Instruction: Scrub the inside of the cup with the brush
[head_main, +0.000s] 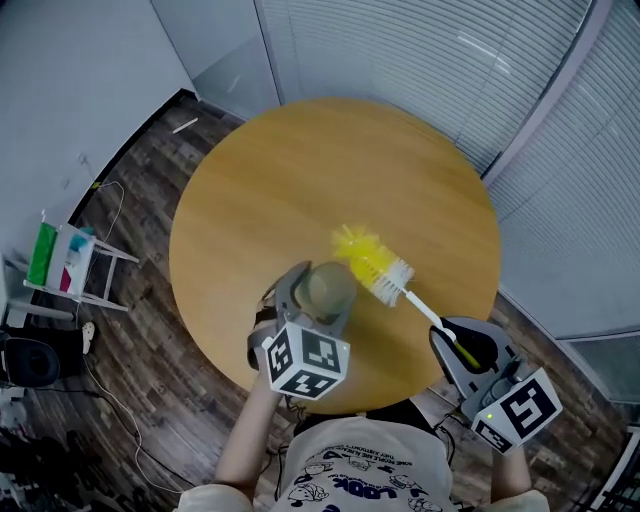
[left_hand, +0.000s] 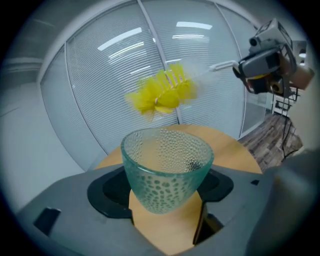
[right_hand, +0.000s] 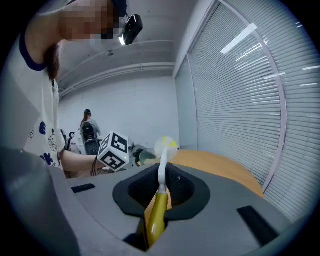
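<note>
My left gripper (head_main: 318, 300) is shut on a dimpled green glass cup (left_hand: 166, 167), held above the round wooden table (head_main: 290, 180) with its mouth up. In the head view the cup (head_main: 325, 285) shows between the jaws. My right gripper (head_main: 468, 350) is shut on the yellow handle of a bottle brush (right_hand: 159, 202). The brush's yellow and white bristle head (head_main: 372, 260) hangs just right of the cup and above it, outside the rim. From the left gripper view the bristles (left_hand: 162, 92) appear blurred over the cup's mouth, with the right gripper (left_hand: 267, 62) at upper right.
The table's near edge lies under both grippers, against the person's torso (head_main: 370, 470). A small white rack (head_main: 70, 265) stands on the wood floor at the left, with cables beside it. Blinds (head_main: 440, 50) cover the windows behind the table. Another person (right_hand: 90, 131) stands far off.
</note>
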